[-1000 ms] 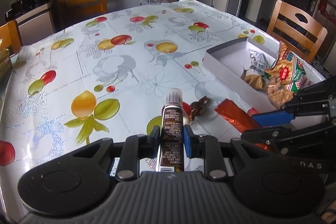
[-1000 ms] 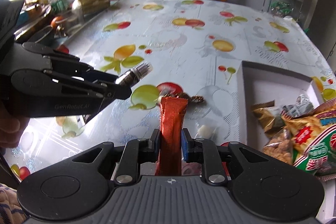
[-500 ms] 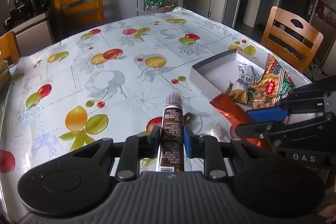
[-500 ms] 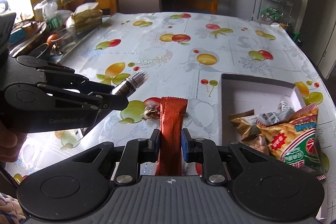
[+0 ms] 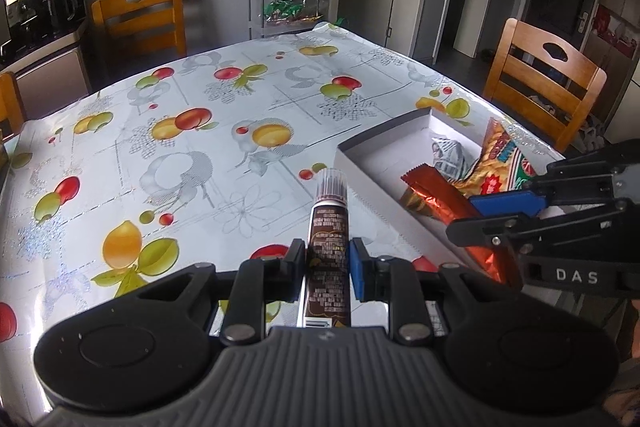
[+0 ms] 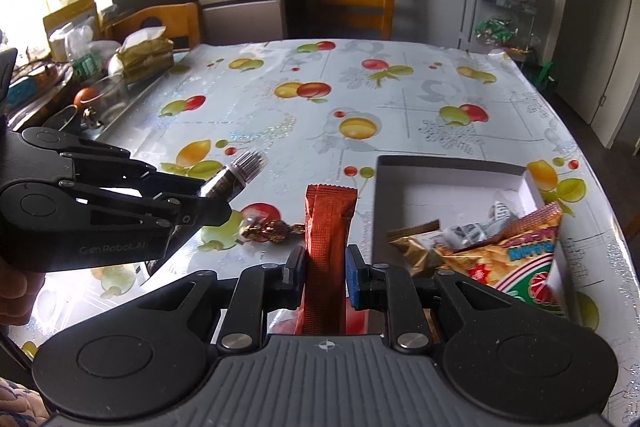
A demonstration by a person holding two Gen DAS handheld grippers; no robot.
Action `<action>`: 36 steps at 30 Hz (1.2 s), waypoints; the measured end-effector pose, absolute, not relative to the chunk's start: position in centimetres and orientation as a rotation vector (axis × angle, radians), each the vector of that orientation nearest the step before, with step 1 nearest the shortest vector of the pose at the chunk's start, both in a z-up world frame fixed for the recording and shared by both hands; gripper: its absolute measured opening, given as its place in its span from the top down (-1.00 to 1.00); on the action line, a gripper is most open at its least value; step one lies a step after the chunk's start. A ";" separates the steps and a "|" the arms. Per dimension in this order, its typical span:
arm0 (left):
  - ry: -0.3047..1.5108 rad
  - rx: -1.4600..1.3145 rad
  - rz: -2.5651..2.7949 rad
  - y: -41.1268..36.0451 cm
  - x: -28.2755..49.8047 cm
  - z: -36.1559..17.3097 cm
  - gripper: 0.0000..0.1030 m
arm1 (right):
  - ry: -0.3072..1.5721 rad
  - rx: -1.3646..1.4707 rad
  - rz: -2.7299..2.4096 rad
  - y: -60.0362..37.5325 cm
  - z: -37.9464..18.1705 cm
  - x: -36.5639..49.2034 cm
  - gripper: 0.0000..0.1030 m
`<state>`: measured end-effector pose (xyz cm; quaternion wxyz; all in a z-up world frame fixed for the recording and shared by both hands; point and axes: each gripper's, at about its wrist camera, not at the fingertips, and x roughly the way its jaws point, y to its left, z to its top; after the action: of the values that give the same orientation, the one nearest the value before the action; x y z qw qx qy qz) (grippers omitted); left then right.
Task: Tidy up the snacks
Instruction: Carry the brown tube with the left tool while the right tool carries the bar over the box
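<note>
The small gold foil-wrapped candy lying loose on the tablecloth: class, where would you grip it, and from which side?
Grip the small gold foil-wrapped candy across its plump middle, coming down from above with fingers either side of its narrow width. It lies flat and lengthwise on the fruit-print tablecloth, with thin twisted ends that would likely slip or tear.

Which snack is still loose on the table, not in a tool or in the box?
The gold-wrapped candy, lying on the tablecloth left of the box. The orange bar and brown stick are gripped; the others sit in the box.
</note>
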<state>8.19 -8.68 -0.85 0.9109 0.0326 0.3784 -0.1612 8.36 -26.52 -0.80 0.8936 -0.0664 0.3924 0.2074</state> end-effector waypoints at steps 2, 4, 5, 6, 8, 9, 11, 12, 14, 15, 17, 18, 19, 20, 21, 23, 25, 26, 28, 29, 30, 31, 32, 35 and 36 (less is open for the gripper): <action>0.778 0.069 -0.342 -9.1 8.3 -0.7 0.61 | 0.814 -0.134 0.423 -27.0 -0.7 8.6 0.56; 0.776 0.072 -0.350 -9.6 8.6 -0.5 0.61 | 0.812 -0.133 0.417 -27.4 -0.5 8.8 0.56; 0.775 0.073 -0.353 -9.9 8.7 -0.5 0.61 | 0.811 -0.133 0.415 -27.6 -0.4 8.8 0.56; 0.775 0.073 -0.357 -10.1 8.8 -0.4 0.61 | 0.810 -0.134 0.413 -27.8 -0.3 8.9 0.56; 0.774 0.074 -0.362 -10.5 9.1 -0.3 0.61 | 0.808 -0.135 0.410 -28.2 -0.2 9.1 0.56; 0.774 0.073 -0.365 -10.8 9.2 -0.2 0.61 | 0.807 -0.134 0.408 -28.4 -0.1 9.2 0.56; 0.774 0.073 -0.370 -11.2 9.5 -0.2 0.61 | 0.804 -0.134 0.404 -28.8 0.1 9.5 0.56; 0.774 0.074 -0.372 -11.5 9.6 -0.1 0.61 | 0.802 -0.134 0.401 -29.0 0.2 9.6 0.56; 0.774 0.074 -0.377 -12.0 9.9 0.0 0.61 | 0.798 -0.133 0.396 -29.5 0.4 9.9 0.56; 0.774 0.075 -0.380 -12.2 10.0 0.1 0.61 | 0.796 -0.133 0.393 -29.7 0.5 10.0 0.56; 0.773 0.075 -0.385 -12.7 10.4 0.2 0.61 | 0.793 -0.130 0.387 -30.2 0.8 10.3 0.56; 0.774 0.076 -0.388 -12.9 10.6 0.2 0.61 | 0.791 -0.129 0.383 -30.6 0.9 10.4 0.56; 0.774 0.076 -0.391 -13.2 10.7 0.2 0.61 | 0.790 -0.127 0.379 -30.9 0.9 10.5 0.56; 0.775 0.076 -0.393 -13.5 10.8 0.2 0.61 | 0.790 -0.125 0.376 -31.1 1.0 10.7 0.56; 0.776 0.077 -0.396 -13.8 10.9 0.2 0.61 | 0.789 -0.124 0.372 -31.4 1.1 10.8 0.56; 0.777 0.078 -0.399 -14.3 11.1 0.2 0.61 | 0.790 -0.120 0.367 -32.0 1.1 11.1 0.56; 0.779 0.077 -0.401 -14.8 11.3 0.2 0.61 | 0.791 -0.118 0.364 -32.5 1.1 11.4 0.56; 0.780 0.077 -0.401 -15.0 11.4 0.3 0.61 | 0.792 -0.116 0.362 -32.7 1.1 11.5 0.56; 0.782 0.078 -0.402 -15.5 11.6 0.3 0.61 | 0.795 -0.112 0.360 -33.1 1.0 11.9 0.56; 0.783 0.078 -0.402 -15.6 11.7 0.3 0.61 | 0.796 -0.111 0.359 -33.4 1.0 12.0 0.56; 0.783 0.078 -0.402 -15.8 11.8 0.3 0.61 | 0.796 -0.110 0.359 -33.6 1.0 12.2 0.56; 0.784 0.077 -0.401 -15.9 11.8 0.3 0.61 | 0.797 -0.110 0.359 -33.8 1.0 12.4 0.56; 0.784 0.076 -0.401 -16.2 11.9 0.3 0.61 | 0.797 -0.110 0.358 -34.1 1.0 12.6 0.56; 0.786 0.075 -0.402 -17.1 12.2 0.3 0.61 | 0.798 -0.109 0.358 -34.5 1.0 12.9 0.56; 0.787 0.074 -0.404 -17.4 12.4 0.3 0.61 | 0.799 -0.107 0.357 -34.8 1.0 13.2 0.56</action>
<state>12.37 -17.36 0.29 0.9030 0.0357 0.3809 -0.1954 13.17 -34.82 0.95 0.9044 -0.0520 0.3866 0.1727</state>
